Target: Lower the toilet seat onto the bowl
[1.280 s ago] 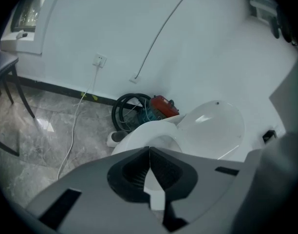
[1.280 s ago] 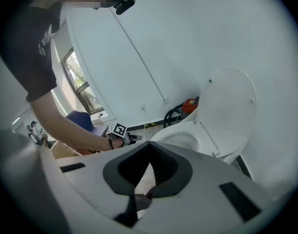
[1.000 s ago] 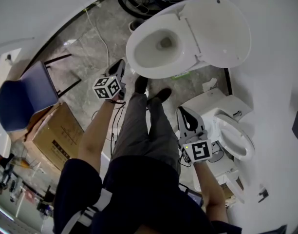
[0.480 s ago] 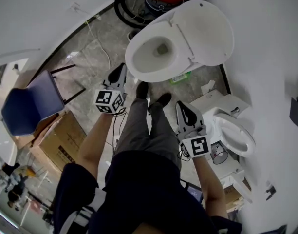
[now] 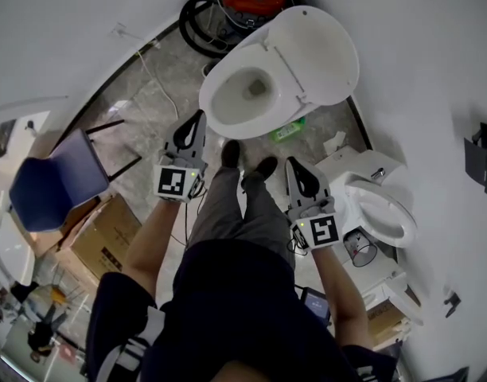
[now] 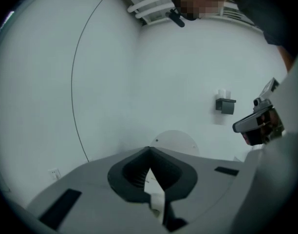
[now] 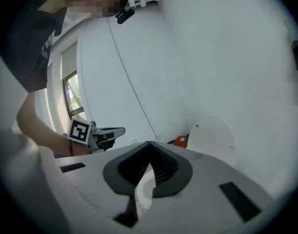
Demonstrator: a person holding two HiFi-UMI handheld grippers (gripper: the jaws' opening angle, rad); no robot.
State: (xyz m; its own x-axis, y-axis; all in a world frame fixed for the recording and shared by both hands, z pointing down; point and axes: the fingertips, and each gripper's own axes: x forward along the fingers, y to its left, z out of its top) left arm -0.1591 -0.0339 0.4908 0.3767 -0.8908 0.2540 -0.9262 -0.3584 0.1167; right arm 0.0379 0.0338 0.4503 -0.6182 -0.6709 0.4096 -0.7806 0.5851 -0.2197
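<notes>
1. Head view: grey marbled tile floor (image 5: 144, 94), on which the person stands in black shoes (image 5: 231, 151) facing the fixture.
2. White ceramic toilet bowl (image 5: 247, 94), uncovered, just ahead of the shoes.
3. White oval plastic toilet seat (image 5: 319, 50), raised behind the toilet bowl and leaning back toward the wall. The ring and the lid cannot be told apart. In the right gripper view it shows as an upright pale panel.
4. Blue padded chair (image 5: 48, 181) and brown cardboard box (image 5: 100, 229) at the left, well apart from the toilet bowl. A second white toilet (image 5: 383, 209) stands just beside the right arm.
5. Left gripper (image 5: 200, 118): jaws clenched together, nothing between them. It is near the front rim of the toilet bowl but not touching it.
6. Right gripper (image 5: 294, 165): jaws likewise closed and empty, held beside the right shoe, well apart from the toilet seat.
7. Progress, as judged: the task has not begun. Neither gripper touches the toilet seat. It has yet to be reached, tipped forward and set down onto the rim.
</notes>
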